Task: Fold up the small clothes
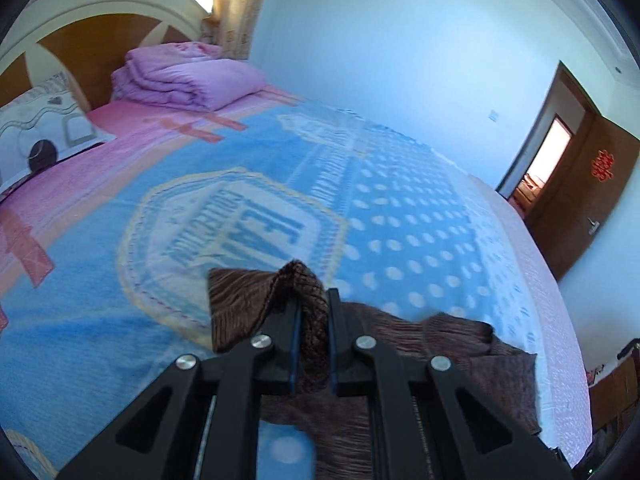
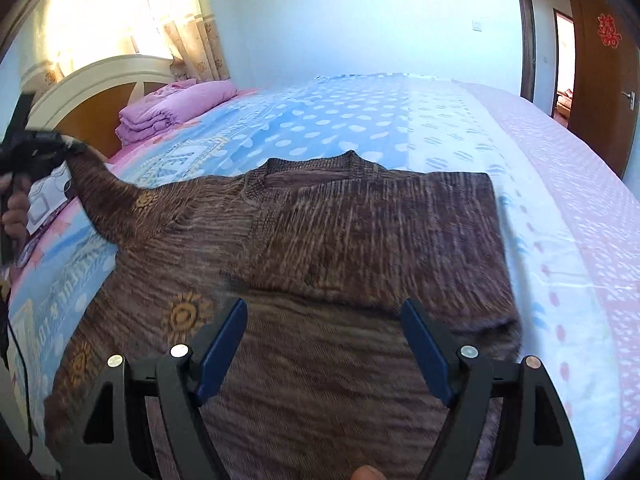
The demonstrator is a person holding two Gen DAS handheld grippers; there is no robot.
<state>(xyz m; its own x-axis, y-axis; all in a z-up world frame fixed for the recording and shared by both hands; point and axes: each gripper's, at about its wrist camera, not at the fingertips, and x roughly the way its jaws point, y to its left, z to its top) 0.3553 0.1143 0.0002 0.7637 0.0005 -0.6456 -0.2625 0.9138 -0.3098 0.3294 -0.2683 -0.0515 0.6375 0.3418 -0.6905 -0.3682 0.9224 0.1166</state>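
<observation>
across the blue polka-dot blanket (image 2: 360, 120) on the bed lies a brown knit sweater (image 2: 360, 232), spread mostly flat with its neckline toward the far side and its body running back toward the right gripper's camera. its right-hand side, as that camera sees it, already looks folded inward, ending in a straight edge. the other sleeve (image 2: 108, 192) is raised off the blanket and stretched out to the left, its cuff pinched in the left gripper (image 2: 60, 146). the left wrist view confirms it: the left gripper (image 1: 314, 312) is clamped on the brown cuff (image 1: 304, 280), knit bunched between the blue pads.

the right gripper (image 2: 324, 316) hangs over the lower middle of the sweater with its jaws spread wide and nothing between them.

the relation that matters: the sleeve's long axis runs from the shoulder outward to the left, away from the sweater body, so the fold would probably carry the cuff rightward across the chest. the left gripper holds it; the right one is nearer the torso and could pin the cloth.

writing: the blanket carries large badge-style lettering, seen upside down and too blurred to read. a red paper character decoration (image 2: 610, 30) hangs on the wooden door (image 2: 600, 92). orange sun motifs (image 2: 184, 314) dot the sweater.
</observation>
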